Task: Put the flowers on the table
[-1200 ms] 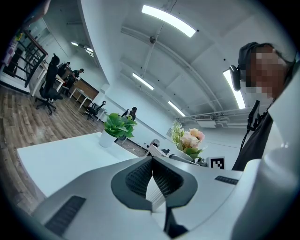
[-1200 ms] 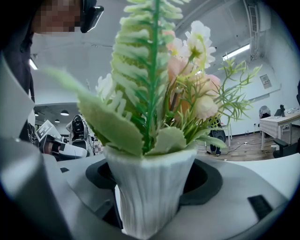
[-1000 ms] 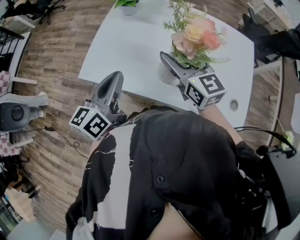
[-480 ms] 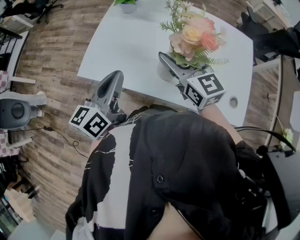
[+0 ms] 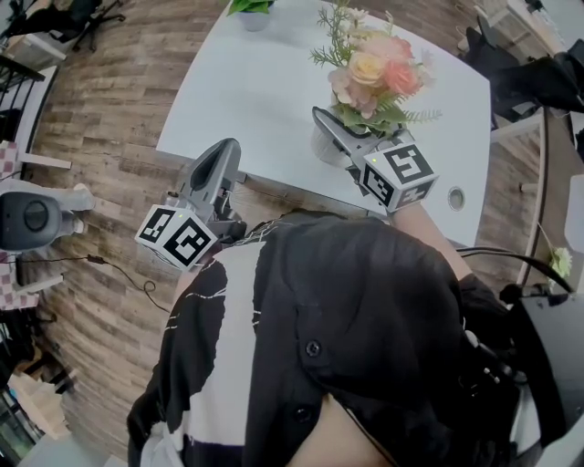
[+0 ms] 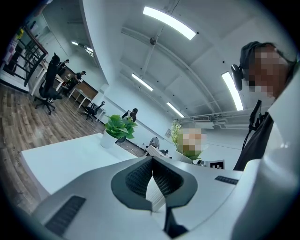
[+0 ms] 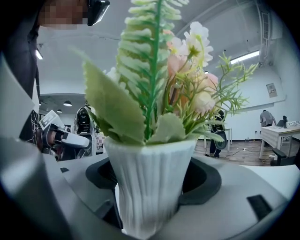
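Observation:
Pink and peach flowers (image 5: 376,66) with green fern stand in a white ribbed vase (image 5: 325,144). My right gripper (image 5: 330,128) is shut on the vase over the near edge of the white table (image 5: 246,91). In the right gripper view the vase (image 7: 150,164) fills the gap between the jaws of that gripper (image 7: 152,199), with the flowers (image 7: 187,89) rising above. I cannot tell whether the vase base touches the tabletop. My left gripper (image 5: 224,157) is shut on nothing, just off the table's near edge; its pads meet in the left gripper view (image 6: 152,179).
A small green plant in a white pot (image 5: 253,11) sits at the table's far edge, also seen as the green plant (image 6: 117,127) in the left gripper view. A round cable hole (image 5: 455,197) lies at the table's right. Wood floor surrounds it; office chairs and desks stand around.
The vase with flowers has shifted slightly farther over the table with the right gripper. The left gripper has stayed where it was.

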The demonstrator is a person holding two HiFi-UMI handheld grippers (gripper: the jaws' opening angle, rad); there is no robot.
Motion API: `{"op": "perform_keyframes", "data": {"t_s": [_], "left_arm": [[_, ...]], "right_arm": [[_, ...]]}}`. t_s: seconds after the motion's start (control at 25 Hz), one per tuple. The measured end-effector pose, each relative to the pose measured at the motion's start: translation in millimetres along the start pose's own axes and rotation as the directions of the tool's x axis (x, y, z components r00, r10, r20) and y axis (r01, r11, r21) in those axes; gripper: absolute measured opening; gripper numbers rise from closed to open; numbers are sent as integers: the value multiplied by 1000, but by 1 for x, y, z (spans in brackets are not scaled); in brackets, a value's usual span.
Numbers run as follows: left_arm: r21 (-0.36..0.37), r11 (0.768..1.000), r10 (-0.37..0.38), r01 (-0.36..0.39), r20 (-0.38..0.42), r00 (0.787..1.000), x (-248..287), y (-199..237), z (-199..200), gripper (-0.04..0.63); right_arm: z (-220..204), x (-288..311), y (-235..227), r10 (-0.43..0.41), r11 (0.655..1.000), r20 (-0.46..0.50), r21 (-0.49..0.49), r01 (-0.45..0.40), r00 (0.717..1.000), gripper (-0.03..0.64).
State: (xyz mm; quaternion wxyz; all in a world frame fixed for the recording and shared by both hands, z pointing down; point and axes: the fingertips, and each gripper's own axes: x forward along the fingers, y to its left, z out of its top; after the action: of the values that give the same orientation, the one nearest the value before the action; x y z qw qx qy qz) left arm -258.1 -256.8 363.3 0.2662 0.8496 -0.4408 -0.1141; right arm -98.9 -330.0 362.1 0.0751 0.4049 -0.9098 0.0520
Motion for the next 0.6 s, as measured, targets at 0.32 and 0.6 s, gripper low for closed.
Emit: {"op": "perform_keyframes", "data": {"t_s": [0.32, 0.6], "left_arm": [[29, 999, -45, 46, -24, 999, -15, 5, 8, 12], [47, 998, -37, 39, -38, 999, -23, 25, -1, 12]], "right_arm": [[-22, -3, 0, -36, 998, -42, 46, 37, 998, 368], [-22, -25, 5, -113, 989, 4, 99, 112, 994, 396]]}}
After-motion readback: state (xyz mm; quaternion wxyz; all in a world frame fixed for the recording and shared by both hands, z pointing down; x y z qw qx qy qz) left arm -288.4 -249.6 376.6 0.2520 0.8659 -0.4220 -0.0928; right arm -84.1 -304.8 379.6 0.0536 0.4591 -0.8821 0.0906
